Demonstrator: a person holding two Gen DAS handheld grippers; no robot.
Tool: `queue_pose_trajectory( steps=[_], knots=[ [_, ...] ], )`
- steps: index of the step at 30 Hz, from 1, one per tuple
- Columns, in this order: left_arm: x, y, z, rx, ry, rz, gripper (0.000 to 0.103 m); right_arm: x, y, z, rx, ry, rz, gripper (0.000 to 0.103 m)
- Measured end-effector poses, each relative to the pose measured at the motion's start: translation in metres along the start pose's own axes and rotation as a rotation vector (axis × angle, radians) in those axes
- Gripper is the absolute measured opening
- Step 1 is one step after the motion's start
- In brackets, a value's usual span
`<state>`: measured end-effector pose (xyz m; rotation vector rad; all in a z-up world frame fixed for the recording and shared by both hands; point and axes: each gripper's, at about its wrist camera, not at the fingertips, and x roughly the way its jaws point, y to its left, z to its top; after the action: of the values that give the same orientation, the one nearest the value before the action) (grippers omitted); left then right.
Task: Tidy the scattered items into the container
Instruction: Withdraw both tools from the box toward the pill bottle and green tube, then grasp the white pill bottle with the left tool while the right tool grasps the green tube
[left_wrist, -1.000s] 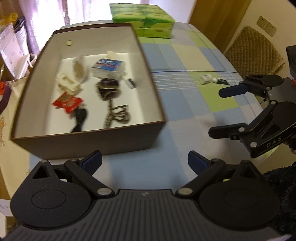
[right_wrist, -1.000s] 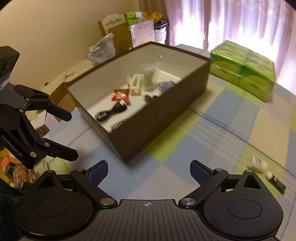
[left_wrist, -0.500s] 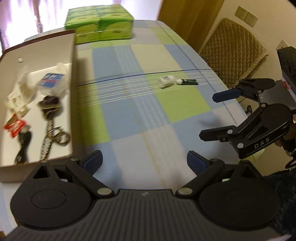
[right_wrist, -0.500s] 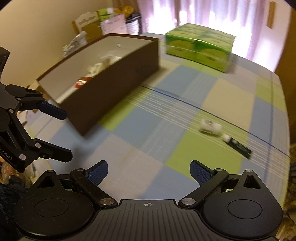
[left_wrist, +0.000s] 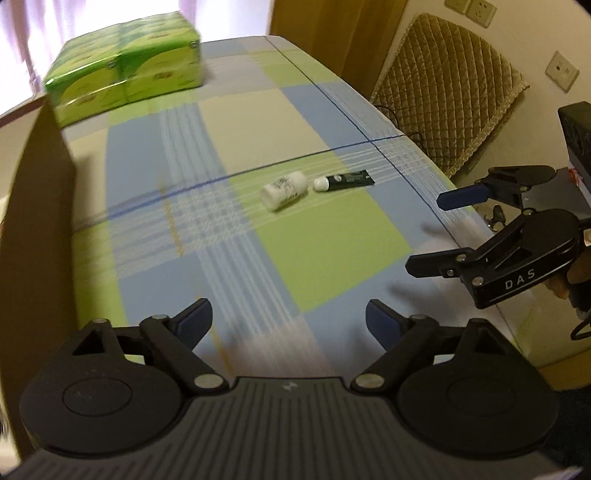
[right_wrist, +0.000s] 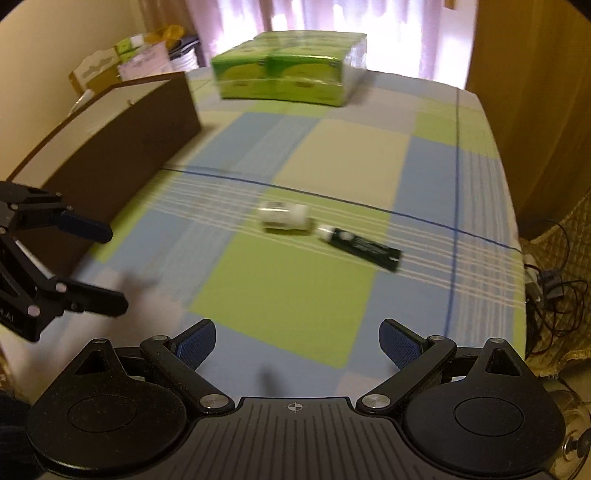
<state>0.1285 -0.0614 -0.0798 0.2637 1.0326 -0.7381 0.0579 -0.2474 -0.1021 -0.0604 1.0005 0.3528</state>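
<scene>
left claw gaping, holding nothing | right claw gaping, holding nothing | white bottle and dark tube lying on worktop

1 white bottle, 1 dark tube, perhaps 1 box

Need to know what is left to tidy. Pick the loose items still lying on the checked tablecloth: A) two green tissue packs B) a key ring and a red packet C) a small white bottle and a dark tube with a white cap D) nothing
C: the small white bottle and the dark tube lie close together on the tablecloth, outside the brown box.
</scene>
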Motion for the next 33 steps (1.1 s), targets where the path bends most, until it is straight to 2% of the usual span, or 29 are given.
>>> queue_pose_trajectory(
  steps=[6,7,8,9,15,20,22,26,28,29,30,32,33],
  knots=[
    [0.041,0.001,0.026,0.04,0.016,0.014,0.077,0.024,-0.029,0.006,-0.098,-0.041,-0.013,0.098],
    [0.046,0.002,0.03,0.045,0.014,0.015,0.076,0.028,-0.032,0.009,-0.125,-0.051,-0.015,0.086],
    [0.051,0.002,0.033,0.048,0.011,0.016,0.076,0.031,-0.035,0.012,-0.152,-0.063,-0.006,0.08],
    [0.055,0.003,0.037,0.05,0.009,0.017,0.076,0.035,-0.039,0.015,-0.169,-0.07,0.005,0.078],
    [0.077,0.007,0.054,0.063,0.025,0.035,0.072,0.06,-0.049,0.032,-0.273,-0.087,0.035,0.078],
    [0.087,0.008,0.064,0.114,0.029,0.044,0.071,0.078,-0.052,0.038,-0.346,-0.08,0.075,0.077],
    [0.091,0.007,0.068,0.14,0.028,0.045,0.07,0.083,-0.054,0.038,-0.353,-0.065,0.104,0.052],
    [0.098,0.005,0.077,0.2,0.024,0.036,0.069,0.086,-0.059,0.036,-0.322,-0.048,0.113,0.047],
    [0.102,0.003,0.081,0.236,0.025,0.03,0.069,0.083,-0.06,0.035,-0.298,-0.042,0.092,0.031],
    [0.104,0.001,0.082,0.254,0.027,0.028,0.068,0.081,-0.062,0.035,-0.281,-0.034,0.078,0.027],
    [0.107,0.0,0.084,0.271,0.03,0.025,0.067,0.08,-0.063,0.035,-0.257,-0.023,0.065,0.023],
    [0.112,-0.003,0.086,0.3,0.04,0.019,0.061,0.076,-0.066,0.035,-0.203,-0.005,0.031,0.022],
    [0.115,-0.004,0.087,0.307,0.045,0.015,0.055,0.074,-0.068,0.035,-0.176,0.001,0.015,0.022]
  ],
)
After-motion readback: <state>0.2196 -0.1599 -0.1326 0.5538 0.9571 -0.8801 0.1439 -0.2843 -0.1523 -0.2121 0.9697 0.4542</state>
